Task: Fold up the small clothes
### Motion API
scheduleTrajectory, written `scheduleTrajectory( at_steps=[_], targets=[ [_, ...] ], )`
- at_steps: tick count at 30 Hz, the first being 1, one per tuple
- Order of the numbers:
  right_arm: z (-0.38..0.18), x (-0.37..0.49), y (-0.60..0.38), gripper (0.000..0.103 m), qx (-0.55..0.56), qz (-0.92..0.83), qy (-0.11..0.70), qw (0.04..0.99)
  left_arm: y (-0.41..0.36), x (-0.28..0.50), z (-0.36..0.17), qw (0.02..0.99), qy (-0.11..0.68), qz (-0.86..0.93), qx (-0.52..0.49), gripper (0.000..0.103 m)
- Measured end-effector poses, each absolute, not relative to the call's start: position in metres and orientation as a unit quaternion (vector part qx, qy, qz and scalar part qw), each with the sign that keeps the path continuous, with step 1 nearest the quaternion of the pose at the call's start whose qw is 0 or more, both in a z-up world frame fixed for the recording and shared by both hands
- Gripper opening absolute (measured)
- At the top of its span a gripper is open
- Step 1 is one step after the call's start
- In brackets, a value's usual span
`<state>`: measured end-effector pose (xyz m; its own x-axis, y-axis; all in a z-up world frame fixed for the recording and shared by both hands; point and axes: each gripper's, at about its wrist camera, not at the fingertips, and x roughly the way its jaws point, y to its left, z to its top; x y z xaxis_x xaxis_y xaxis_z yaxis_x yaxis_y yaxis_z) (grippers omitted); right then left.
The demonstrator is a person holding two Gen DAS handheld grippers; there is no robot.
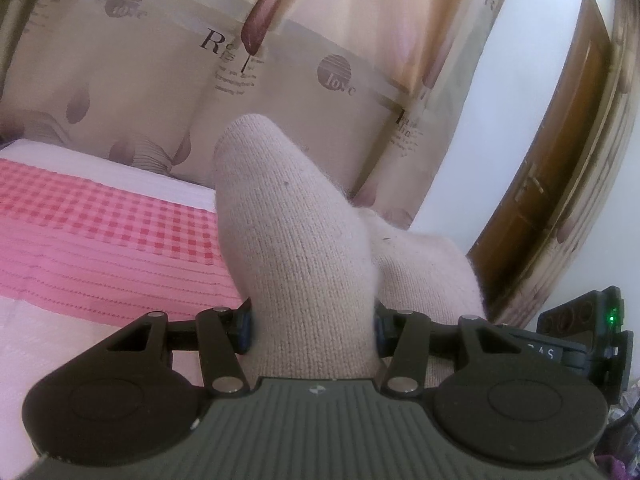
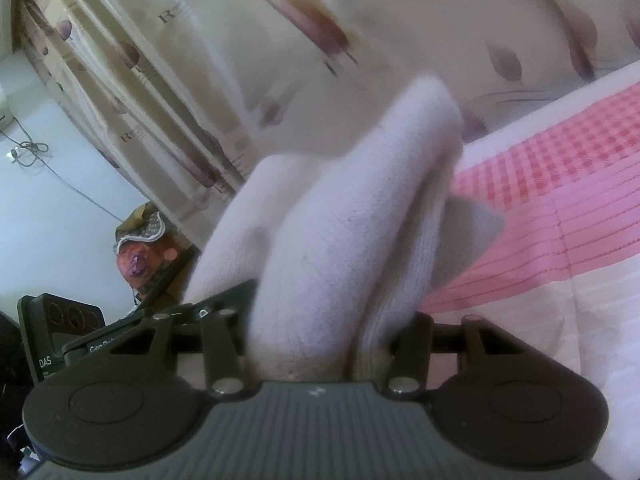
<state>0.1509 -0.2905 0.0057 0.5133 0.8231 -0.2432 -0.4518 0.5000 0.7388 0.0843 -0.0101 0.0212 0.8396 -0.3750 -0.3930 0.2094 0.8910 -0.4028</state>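
Fingers (image 1: 245,330) of both grippers clamp the pale sock (image 1: 296,240) | above pink bedspread (image 1: 100,240) (right view blurred)

a soft, pale pink knit sock (image 1: 296,240) sticks up in the air above the bed, bunched and folded over on itself (image 2: 344,216).

- Bed (image 1: 48,340) carries everything; pale pink/white quilted cover at 8 o'clock in left wrist view, at 4 o'clock in right wrist view.
- Pink-red gingham cloth (image 1: 100,216) lies flat right on the bed, checks w/ striped band below, at 9 o'clock in left view; same cloth at 3 o'clock in right view.
- White strip of bedding (image 1: 80,164) borders gingham's far edge, up against the curtain.
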Motion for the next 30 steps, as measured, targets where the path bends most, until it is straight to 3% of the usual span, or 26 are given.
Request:
scheduleTrajectory(
  at_steps=[30],
  targets=[
    [-0.002,0.163,-0.272,0.051,0.318,0.396,0.32,0.8,0.008,0.094,0.008,0.939,0.25,-0.136,-0.194,0.052]
  ],
)
